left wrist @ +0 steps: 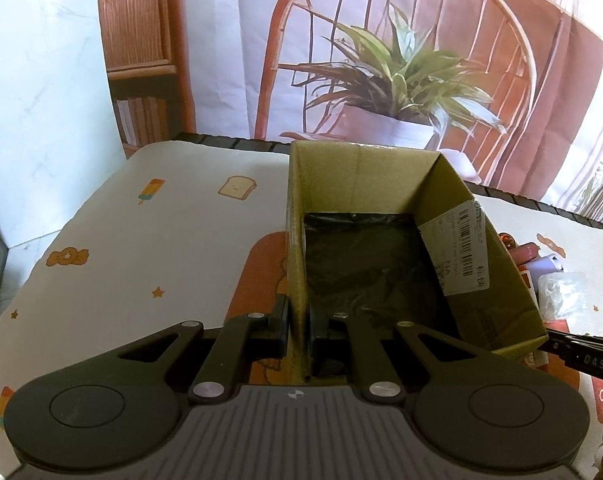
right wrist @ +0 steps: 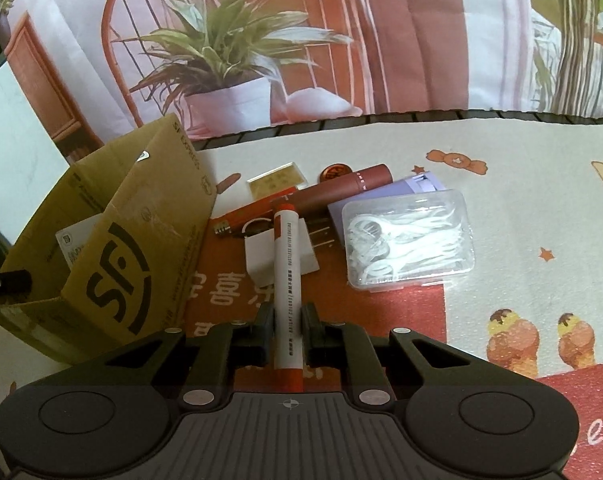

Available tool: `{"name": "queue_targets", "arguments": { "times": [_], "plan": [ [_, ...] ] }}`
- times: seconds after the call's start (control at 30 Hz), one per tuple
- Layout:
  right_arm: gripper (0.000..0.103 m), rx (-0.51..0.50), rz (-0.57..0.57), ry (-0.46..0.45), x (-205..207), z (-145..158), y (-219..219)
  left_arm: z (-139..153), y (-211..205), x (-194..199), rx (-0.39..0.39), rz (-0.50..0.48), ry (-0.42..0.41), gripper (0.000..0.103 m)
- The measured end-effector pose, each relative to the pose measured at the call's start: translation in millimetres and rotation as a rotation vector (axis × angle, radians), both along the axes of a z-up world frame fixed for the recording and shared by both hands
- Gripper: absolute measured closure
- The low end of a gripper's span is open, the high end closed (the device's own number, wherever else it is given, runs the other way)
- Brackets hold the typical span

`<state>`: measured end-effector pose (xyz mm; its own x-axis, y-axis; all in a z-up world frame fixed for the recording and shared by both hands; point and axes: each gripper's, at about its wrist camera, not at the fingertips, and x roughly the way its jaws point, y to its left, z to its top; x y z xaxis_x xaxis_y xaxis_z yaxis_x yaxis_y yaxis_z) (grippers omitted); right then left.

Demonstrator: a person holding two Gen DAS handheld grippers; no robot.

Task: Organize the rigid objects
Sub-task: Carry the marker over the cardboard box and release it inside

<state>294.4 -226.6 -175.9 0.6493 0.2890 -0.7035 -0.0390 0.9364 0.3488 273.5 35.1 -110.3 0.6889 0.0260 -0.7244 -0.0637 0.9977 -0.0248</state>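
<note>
The left claw [left wrist: 299, 330] is clamped on the near left wall of the open cardboard box [left wrist: 401, 208], one finger outside, one inside over the black-lined bottom. The box sits toward the back edge of the counter [left wrist: 141, 240]; the patterned cloth to its left lies bare. The right claw [right wrist: 287, 326] is closed on a white marker with orange ends [right wrist: 286, 280], its barrel running forward between the fingers. Just left of that claw stands the box's printed side. Ahead, crowded together, lie a white block [right wrist: 261, 260], a maroon tube [right wrist: 341, 188], and a clear case of floss picks [right wrist: 407, 240]; further right the cloth is open.
</note>
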Motion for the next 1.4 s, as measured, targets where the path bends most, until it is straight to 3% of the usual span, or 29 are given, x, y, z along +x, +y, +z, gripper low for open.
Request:
{"name": "queue_targets", "arguments": {
  "times": [0.2, 0.37, 0.57, 0.67, 0.83, 1.0, 1.4],
  "plan": [
    [0.089, 0.073, -0.046, -0.012, 1.2, 10.6, -12.2, 0.3, 2.2, -0.2, -0.011, 0.002, 0.001, 0.092],
    [0.089, 0.107, -0.045, -0.071, 4.7, 43.7, -11.2, 0.2, 3.6, -0.9, -0.024, 0.007, 0.000, 0.092],
    [0.089, 0.174, 0.041, -0.163, 18.5, 92.4, 16.4, -0.1, 5.7, -0.3, -0.043, 0.012, -0.001, 0.092],
    [0.089, 0.213, 0.106, -0.164, 32.6, 105.7, 40.6, -0.2, 5.9, 0.1, -0.047, 0.015, 0.000, 0.092],
    [0.089, 0.196, 0.190, -0.101, 54.4, 97.9, 89.9, -0.2, 5.5, 0.9, -0.046, 0.015, 0.001, 0.092],
    [0.089, 0.190, 0.201, -0.013, 69.2, 78.0, 120.4, -0.5, 7.8, 0.4, -0.057, 0.016, 0.000, 0.092],
    [0.090, 0.127, 0.216, 0.051, 77.6, 59.4, 154.5, -1.2, 9.1, 0.8, -0.072, 0.020, -0.003, 0.092]
  ]
}}
